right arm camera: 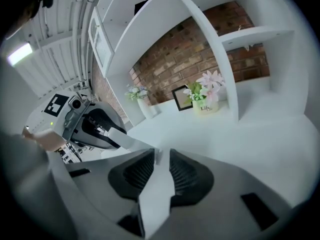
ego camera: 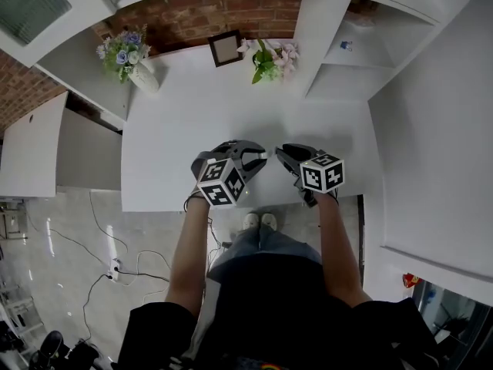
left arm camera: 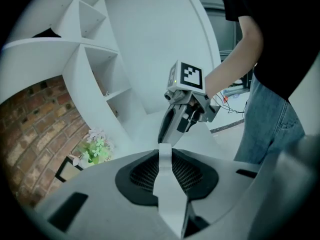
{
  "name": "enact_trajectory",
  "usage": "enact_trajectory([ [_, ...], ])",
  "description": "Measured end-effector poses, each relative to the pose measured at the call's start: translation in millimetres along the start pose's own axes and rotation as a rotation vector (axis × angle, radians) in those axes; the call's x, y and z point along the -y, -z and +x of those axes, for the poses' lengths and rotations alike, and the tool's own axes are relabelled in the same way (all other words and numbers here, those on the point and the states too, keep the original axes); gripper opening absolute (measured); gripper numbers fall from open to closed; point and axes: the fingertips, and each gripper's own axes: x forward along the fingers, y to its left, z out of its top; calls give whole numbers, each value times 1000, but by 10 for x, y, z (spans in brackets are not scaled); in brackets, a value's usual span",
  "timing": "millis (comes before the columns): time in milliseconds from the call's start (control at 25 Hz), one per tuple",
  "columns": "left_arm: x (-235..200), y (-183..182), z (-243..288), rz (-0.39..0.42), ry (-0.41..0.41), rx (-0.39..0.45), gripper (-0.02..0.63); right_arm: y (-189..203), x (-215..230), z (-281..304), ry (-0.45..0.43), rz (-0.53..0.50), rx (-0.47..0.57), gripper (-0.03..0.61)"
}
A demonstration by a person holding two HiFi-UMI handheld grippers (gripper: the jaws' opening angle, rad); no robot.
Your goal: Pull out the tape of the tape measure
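Observation:
Above the white table (ego camera: 177,129) my two grippers face each other tip to tip. The left gripper (ego camera: 258,155) (left arm camera: 165,151) is shut on a whitish tape measure (left arm camera: 167,184) wedged between its black pads (left arm camera: 137,176). In the right gripper view a pale strip of tape (right arm camera: 130,140) runs out of the left gripper (right arm camera: 112,131) to the mouth of the right gripper (right arm camera: 157,156) (ego camera: 281,154). The tape's end tab stands between the right pads (right arm camera: 187,176), with a slit still showing beside it. The left gripper view shows the right gripper (left arm camera: 165,134) nose-on at the tape's end.
At the table's back stand a vase of blue and white flowers (ego camera: 142,72), a dark picture frame (ego camera: 225,48) and a pot of pink flowers (ego camera: 269,60). A white shelf unit (ego camera: 362,52) rises on the right. Cables (ego camera: 100,260) lie on the floor at the left.

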Motion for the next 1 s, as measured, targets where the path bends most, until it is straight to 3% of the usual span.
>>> enact_trajectory([
  [320,145,-16,-126,62,-8,26,81,68,-146,21,-176,64,-81,83],
  [440,193,-9,-145,70,-5,37,81,110,-216,32,-231,81,-115,49],
  [800,246,-17,-196,83,-13,56,81,134,-259,19,-237,85,-102,30],
  [1000,270,-78,-277,90,-25,86,81,106,-310,-36,-318,157,-65,72],
])
